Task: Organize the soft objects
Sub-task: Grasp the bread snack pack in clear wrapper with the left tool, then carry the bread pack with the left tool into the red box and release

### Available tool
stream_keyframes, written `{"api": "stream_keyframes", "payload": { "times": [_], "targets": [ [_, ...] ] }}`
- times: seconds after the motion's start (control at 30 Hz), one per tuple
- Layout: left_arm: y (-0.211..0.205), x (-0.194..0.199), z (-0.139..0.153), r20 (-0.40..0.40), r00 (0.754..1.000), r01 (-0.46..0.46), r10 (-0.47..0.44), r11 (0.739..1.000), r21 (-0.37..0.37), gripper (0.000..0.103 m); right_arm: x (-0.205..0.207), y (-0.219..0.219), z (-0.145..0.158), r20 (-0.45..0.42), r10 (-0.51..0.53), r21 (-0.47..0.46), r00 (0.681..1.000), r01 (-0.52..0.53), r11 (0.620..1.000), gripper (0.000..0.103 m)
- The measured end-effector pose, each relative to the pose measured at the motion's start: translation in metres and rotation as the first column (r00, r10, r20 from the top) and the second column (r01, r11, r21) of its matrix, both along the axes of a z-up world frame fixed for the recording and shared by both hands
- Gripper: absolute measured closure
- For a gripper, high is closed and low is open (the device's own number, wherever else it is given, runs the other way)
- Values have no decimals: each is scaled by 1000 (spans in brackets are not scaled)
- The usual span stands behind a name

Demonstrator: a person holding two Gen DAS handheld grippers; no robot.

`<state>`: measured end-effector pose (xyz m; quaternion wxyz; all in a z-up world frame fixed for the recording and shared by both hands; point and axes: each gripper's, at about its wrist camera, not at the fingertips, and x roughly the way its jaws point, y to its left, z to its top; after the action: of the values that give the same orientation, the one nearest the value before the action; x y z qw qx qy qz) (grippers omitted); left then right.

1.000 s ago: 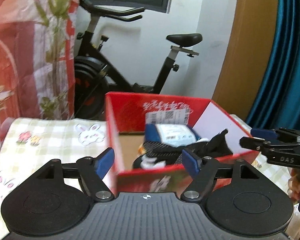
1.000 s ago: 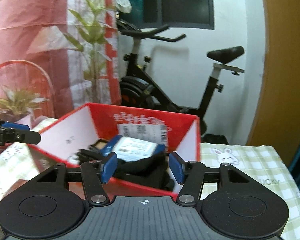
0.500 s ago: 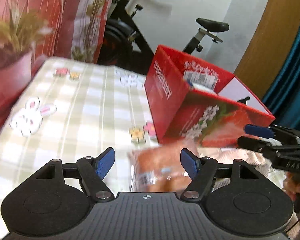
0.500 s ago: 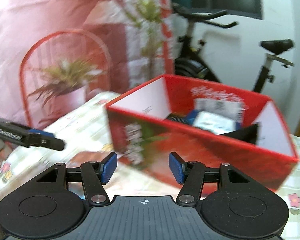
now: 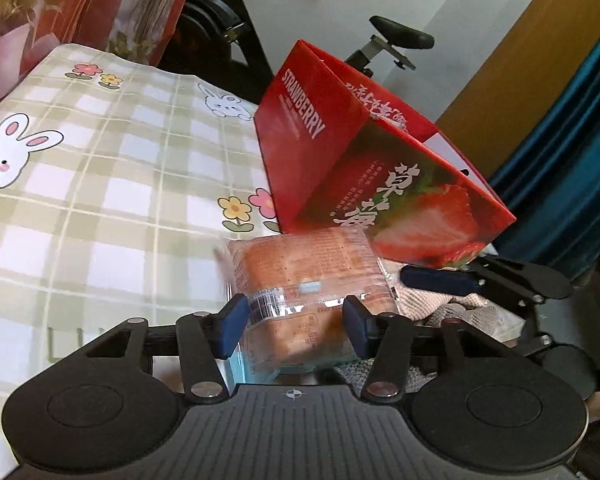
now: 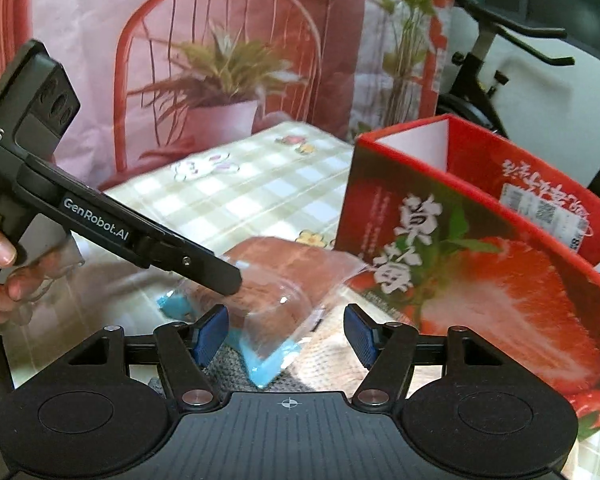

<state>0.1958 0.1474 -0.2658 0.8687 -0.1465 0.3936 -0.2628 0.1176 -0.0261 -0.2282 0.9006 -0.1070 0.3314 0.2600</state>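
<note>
My work surface was a table under a checked cloth (image 5: 100, 184). At frame centre, a red strawberry box (image 5: 364, 176) stood on it; a wrapped bun (image 5: 304, 276) lay below the box.

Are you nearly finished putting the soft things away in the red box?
Not yet. Done: I can't tell, because the red box hides its inside from here. In hand: the left gripper jaws have just been closing around the bread packet, not yet lifted. Left: the knitted cloths and a blue item lie outside the box. The right gripper jaws have just been opening and hold nothing.
</note>
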Motion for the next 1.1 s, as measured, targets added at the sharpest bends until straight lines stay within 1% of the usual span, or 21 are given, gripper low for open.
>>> {"api": "stream_keyframes", "payload": {
  "times": [0.2, 0.43, 0.47, 0.5, 0.57, 0.63, 0.73, 0.97, 1.1],
  "targets": [
    [5, 4, -6, -14, 1000, -8, 7, 999, -48, 51, 9, 7, -14, -23, 21, -13, 1000, -21, 1000, 42],
    [9, 12, -11, -29, 999, -31, 29, 997, -70, 49, 15, 8, -19, -13, 30, -7, 999, -30, 1000, 43],
    [7, 12, -10, -31, 999, -32, 30, 997, -68, 49, 15, 7, -19, -13, 30, -5, 999, -31, 1000, 45],
    [6, 12, -10, -32, 999, -34, 32, 997, -65, 50, 16, 7, -19, -13, 31, -1, 999, -31, 1000, 45],
    [2, 11, -7, -34, 999, -32, 30, 998, -59, 50, 16, 6, -17, -10, 32, 6, 999, -32, 999, 50],
    [0, 9, -3, -33, 999, -23, 22, 998, -55, 51, 16, 4, -15, -5, 36, 15, 999, -36, 999, 52],
    [-8, 6, 8, -10, 1000, -9, 9, 1000, -26, 51, 13, 1, -10, 4, 40, 35, 999, -40, 999, 54],
    [-30, 1, 27, 23, 1000, 5, -5, 1000, 22, 51, 5, -17, -1, 31, 21, 83, 999, -24, 996, 54],
    [-49, -3, 38, 43, 999, 26, -29, 998, 63, 51, -3, -32, 3, 49, 8, 110, 999, -13, 994, 54]
  ]
}}
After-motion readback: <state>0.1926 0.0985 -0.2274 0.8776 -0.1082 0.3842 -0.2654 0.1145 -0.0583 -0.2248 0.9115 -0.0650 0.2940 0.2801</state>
